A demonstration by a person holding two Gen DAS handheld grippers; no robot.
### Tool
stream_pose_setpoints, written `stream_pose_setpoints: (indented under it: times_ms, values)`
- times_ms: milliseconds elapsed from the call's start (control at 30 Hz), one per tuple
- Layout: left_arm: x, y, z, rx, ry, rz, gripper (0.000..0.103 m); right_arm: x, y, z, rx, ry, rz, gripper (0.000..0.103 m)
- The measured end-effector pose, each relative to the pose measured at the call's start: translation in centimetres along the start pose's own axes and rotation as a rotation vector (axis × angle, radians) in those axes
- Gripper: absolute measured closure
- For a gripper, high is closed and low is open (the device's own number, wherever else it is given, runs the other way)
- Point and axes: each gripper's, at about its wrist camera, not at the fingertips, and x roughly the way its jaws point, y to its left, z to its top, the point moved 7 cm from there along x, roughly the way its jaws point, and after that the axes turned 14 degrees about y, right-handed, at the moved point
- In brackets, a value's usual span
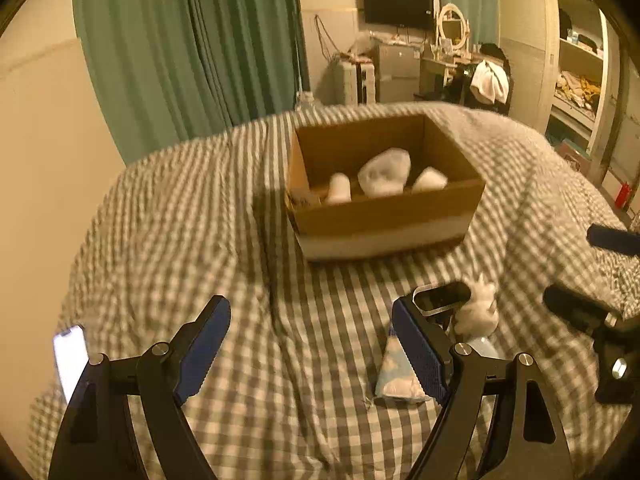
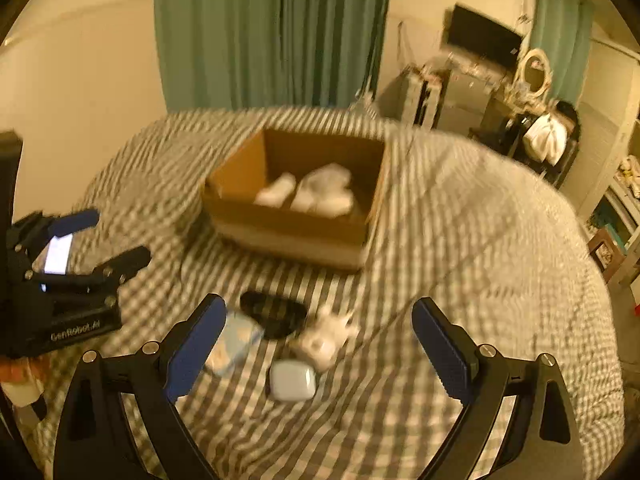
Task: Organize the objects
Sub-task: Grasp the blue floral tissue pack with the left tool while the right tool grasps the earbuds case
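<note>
- While both grippers hang over the checked bedspread (image 1: 248, 208) with their blue-padded jaws spread wide, neither has anything between its fingers.
- Left gripper (image 1: 312, 344): jaws apart, pointing down at bare checked cloth on the near side of the cardboard box (image 1: 384, 216).
- Right gripper (image 2: 320, 348): jaws apart, hovering over a small cluster of things lying near the box, on its near side.
- Cardboard box: open-topped, resting on the bedspread; inside it lie several white wrapped bundles (image 1: 384, 172), blurred, so what they are I cannot tell.
- Cluster, seen from the right wrist: a pale rounded white case (image 2: 292, 380) lies farthest from the box; just beyond it, towards the box, sits a crumpled white object (image 2: 324, 340); a black flat object (image 2: 272, 314) lies closer to the box still.
- A light blue patterned packet (image 2: 232, 340) lies just left of the black object, partly hidden by the right gripper's left finger.
- A phone with a lit screen (image 1: 70, 360) lies well left of the box, near the bedspread's edge.
- Green curtains (image 1: 192, 48) hang behind the box, beyond the bed.
</note>
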Motion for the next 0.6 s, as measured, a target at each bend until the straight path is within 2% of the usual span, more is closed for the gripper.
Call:
stream_pose_setpoints:
  times_ms: [167,300,467,533,600]
  values:
    - [3.6,-2.0,-2.6,0.029,0.061,-0.055,0.017,4.8,0.3,-2.5,0.001,0.100,0.034,0.008]
    - [6.8,-3.6,-5.1,0.067,0.145,-0.076,0.017,7.6,0.4,-4.3,0.002,0.182,0.035,0.009]
    - [7.9,-4.1,-5.9,0.085,0.169,-0.101,0.017,10.4,1.2,-5.3,-0.014,0.277,0.067,0.023]
    - [7.9,-4.1,-6.0,0.084,0.166,-0.113,0.017,11.8,1.5,-5.7,-0.023,0.330,0.076,0.032]
    - [8.0,-3.8,-6.1,0.080,0.171,-0.109,0.017,12.6,1.9,-5.9,-0.044,0.368,0.077,0.035]
